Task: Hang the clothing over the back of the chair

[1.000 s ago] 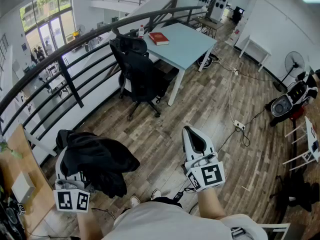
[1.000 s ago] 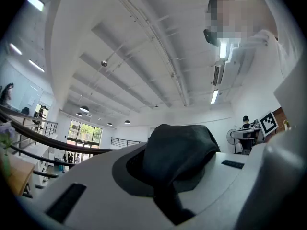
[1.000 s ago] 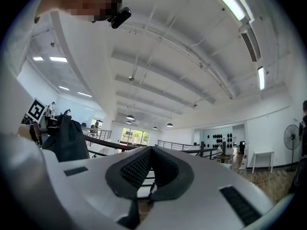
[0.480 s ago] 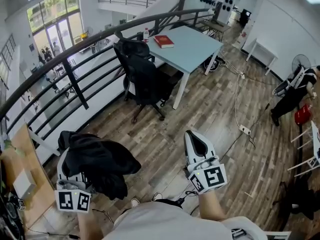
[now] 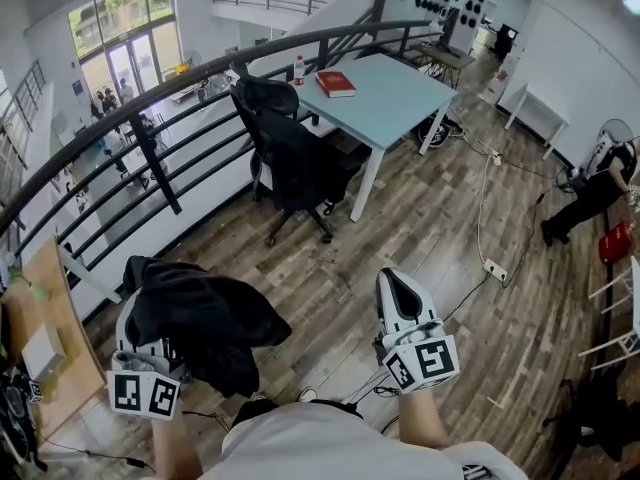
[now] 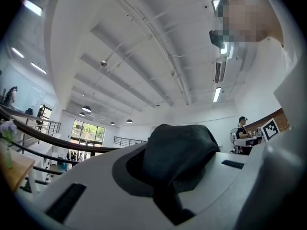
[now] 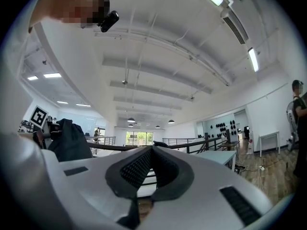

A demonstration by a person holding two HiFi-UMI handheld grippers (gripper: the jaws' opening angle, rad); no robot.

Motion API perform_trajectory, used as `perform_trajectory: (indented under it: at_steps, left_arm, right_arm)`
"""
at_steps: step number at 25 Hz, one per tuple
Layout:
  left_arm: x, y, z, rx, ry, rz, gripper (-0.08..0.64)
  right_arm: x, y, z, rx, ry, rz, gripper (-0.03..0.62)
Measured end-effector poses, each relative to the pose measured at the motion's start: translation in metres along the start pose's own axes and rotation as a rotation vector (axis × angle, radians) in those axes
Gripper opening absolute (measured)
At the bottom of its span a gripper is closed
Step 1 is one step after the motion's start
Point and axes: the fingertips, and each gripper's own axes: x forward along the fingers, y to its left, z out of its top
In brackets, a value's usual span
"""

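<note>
Head view: the left gripper (image 5: 141,340) has its jaws shut on a black piece of clothing (image 5: 205,318), which is bunched in a heap over the jaws and droops off their inner side. The right gripper (image 5: 399,290) carries nothing, and its jaws are closed tip to tip.

The black office chair (image 5: 295,158) stands well ahead of both pairs of jaws, its back towards the railing (image 5: 150,158) and its seat against the blue tabletop (image 5: 400,93).

The main risk, as I judge it, is the single pinch. Only a fold sits between the left jaws, so the loose bulk could drag out or snag on the chair's arm or headrest before it clears the back. The chair is on castors, so a push from the cloth may roll or swivel it. A heap dropped unspread could also slide off the back.

The wooden floor (image 5: 400,218) between the jaws and the chair lies open. The railing runs close beyond the left jaws, and a wooden desk (image 5: 45,318) sits just outside them. A white cable (image 5: 480,228) trails over the floor ahead and to the outside of the right jaws. The tabletop edge hems the chair's far side.
</note>
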Motion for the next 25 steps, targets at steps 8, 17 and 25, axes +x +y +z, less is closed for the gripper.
perform_trajectory:
  at_steps: [8, 17, 25]
  left_arm:
    - [0.022, -0.021, -0.013, 0.004, 0.026, -0.038, 0.048]
    - [0.093, -0.008, -0.045, -0.022, 0.051, -0.078, 0.048]
    - [0.205, 0.023, -0.059, -0.058, 0.037, -0.145, 0.048]
  right_arm:
    - [-0.008, -0.022, -0.023, 0.041, 0.028, -0.031, 0.017]
    - [0.039, -0.047, -0.046, 0.036, 0.077, -0.064, 0.017]
    - [0.155, -0.070, -0.041, -0.001, 0.093, -0.059, 0.017]
